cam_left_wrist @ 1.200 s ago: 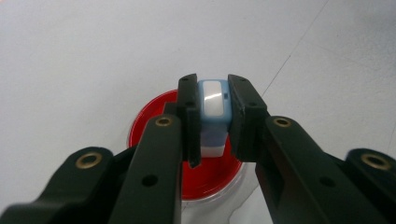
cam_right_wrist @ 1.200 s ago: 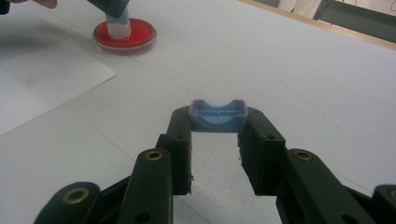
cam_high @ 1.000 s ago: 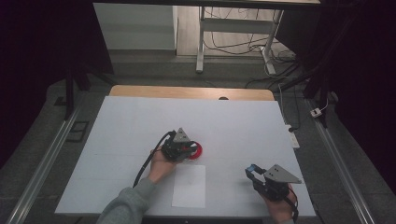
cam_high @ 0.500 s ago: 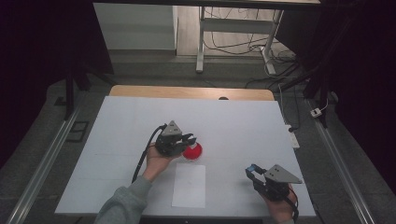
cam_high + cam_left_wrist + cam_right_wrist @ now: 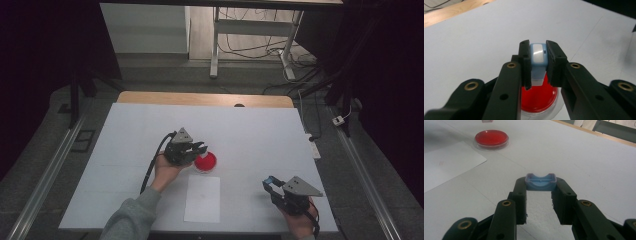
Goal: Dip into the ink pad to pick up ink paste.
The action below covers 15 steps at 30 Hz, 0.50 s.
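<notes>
A red round dish [image 5: 205, 162] lies on the white table top [image 5: 125, 150] near its middle. My left gripper [image 5: 198, 148] hovers at the dish's left edge, shut on a small light-blue piece with a white face [image 5: 538, 56]; the dish [image 5: 537, 98] lies right below the jaws. Near the front right corner my right gripper [image 5: 270, 182] rests low over the table, shut on a blue curved cap-like piece [image 5: 540, 182]. From there the dish [image 5: 491, 137] lies far off to the upper left.
A white paper sheet [image 5: 202, 198] lies flat just in front of the dish, seen also as the sheet [image 5: 446, 167]. A wooden strip [image 5: 200, 98] borders the table's far edge. Metal rails [image 5: 45, 175] run along both sides, and cables lie on the floor beyond.
The left gripper has drawn slightly left and back off the red dish with the light-blue piece, uncovering most of the dish. The right gripper has stayed still.
</notes>
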Each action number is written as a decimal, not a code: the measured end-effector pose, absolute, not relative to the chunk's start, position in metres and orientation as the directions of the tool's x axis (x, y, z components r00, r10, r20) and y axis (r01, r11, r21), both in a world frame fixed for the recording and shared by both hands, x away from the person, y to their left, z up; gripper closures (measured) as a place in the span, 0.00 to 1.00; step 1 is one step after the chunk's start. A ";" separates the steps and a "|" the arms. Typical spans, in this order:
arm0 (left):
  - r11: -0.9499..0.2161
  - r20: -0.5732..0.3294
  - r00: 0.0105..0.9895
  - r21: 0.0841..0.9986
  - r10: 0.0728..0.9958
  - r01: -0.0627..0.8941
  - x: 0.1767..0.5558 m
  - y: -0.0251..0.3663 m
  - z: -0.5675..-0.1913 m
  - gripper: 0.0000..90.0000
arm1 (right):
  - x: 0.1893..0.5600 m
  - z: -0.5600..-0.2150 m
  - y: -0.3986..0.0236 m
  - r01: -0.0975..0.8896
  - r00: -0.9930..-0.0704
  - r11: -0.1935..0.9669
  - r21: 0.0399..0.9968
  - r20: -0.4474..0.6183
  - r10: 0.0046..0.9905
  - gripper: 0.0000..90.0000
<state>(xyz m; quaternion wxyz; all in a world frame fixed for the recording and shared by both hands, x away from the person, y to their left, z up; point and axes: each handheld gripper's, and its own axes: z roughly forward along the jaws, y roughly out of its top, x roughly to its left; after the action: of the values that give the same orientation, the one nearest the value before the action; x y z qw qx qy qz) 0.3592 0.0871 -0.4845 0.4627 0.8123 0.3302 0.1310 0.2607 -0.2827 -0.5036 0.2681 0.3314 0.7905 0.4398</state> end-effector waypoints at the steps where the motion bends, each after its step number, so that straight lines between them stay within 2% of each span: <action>1: -0.359 -0.092 0.747 0.834 0.658 0.418 0.360 0.087 -0.486 0.84 | 0.261 -0.504 -0.283 0.289 -0.636 0.393 0.873 -0.131 0.760 0.72; 15: -0.415 -0.075 0.761 0.801 0.644 0.431 0.366 0.078 -0.499 0.84 | 0.261 -0.504 -0.282 0.292 -0.641 0.393 0.872 -0.127 0.757 0.72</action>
<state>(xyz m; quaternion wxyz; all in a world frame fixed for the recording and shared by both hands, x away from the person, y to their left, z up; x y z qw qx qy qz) 0.3664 0.0777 -0.4995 0.4337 0.8321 0.3230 0.1232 0.2614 -0.2823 -0.5042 0.2644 0.3314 0.7914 0.4404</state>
